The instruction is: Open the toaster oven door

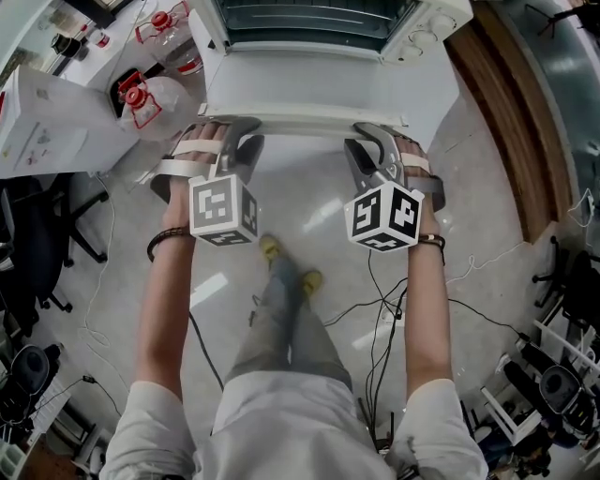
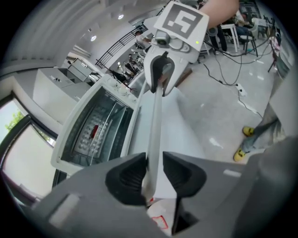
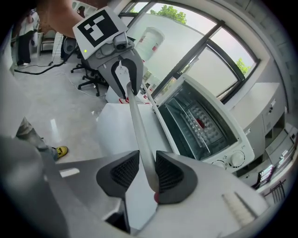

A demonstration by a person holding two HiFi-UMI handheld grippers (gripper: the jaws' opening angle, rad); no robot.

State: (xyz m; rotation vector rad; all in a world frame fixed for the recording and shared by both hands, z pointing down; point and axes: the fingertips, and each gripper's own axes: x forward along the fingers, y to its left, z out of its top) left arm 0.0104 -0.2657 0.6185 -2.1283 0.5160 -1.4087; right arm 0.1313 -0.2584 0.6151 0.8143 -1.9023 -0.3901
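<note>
The white toaster oven point(image 1: 427, 28) stands at the top of the head view, its door point(image 1: 309, 84) folded down almost flat towards me. Both grippers sit on the door's long handle bar point(image 1: 300, 122), one at each end. My left gripper point(image 1: 236, 131) has the bar point(image 2: 155, 135) between its pads point(image 2: 128, 179) with a thin gap on one side. My right gripper point(image 1: 370, 136) is shut on the bar point(image 3: 139, 135), both pads point(image 3: 170, 174) pressing it. The oven's rack and heating rods point(image 3: 200, 123) show inside the open cavity. Each gripper view shows the other gripper at the bar's far end.
Two clear bottles with red caps point(image 1: 150, 94) stand left of the oven next to a white box point(image 1: 47, 122). A wooden edge point(image 1: 511, 131) runs down the right. Cables point(image 1: 394, 309) trail over the floor near my feet point(image 1: 291, 267). Office chairs point(image 1: 37, 253) stand at the left.
</note>
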